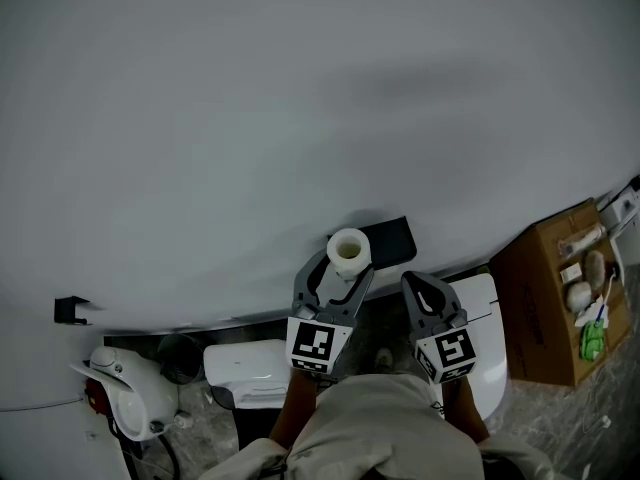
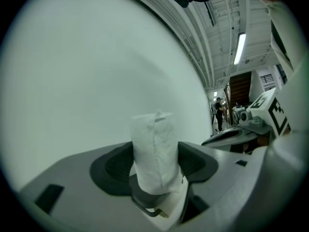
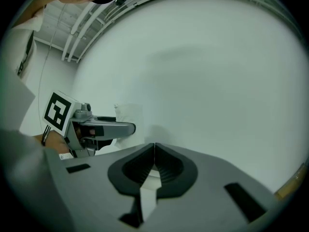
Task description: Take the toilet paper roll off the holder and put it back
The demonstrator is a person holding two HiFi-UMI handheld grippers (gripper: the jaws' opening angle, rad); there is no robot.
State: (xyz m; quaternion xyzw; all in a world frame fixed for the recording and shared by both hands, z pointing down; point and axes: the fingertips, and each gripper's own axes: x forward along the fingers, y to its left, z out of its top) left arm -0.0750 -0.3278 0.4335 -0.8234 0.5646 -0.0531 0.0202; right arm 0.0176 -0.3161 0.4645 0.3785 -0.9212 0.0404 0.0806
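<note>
No words or numbers can be read. The white cube (image 1: 318,346) on the left gripper (image 1: 340,266) and the like cube (image 1: 452,353) on the right gripper (image 1: 420,284) carry only black-and-white square code patterns. Right of those cubes, a brown cardboard box (image 1: 545,298) bears pale labels (image 1: 583,240) too small to read.

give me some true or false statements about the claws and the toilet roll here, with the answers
1. The left claw grips the toilet paper roll. True.
2. The right claw is wide open. False: its jaws are together with nothing between them.
3. A cardboard box stands at the right of the head view. True.
4. The roll lies on the floor. False: it is held up in front of the white wall, close beside the black holder.
</note>
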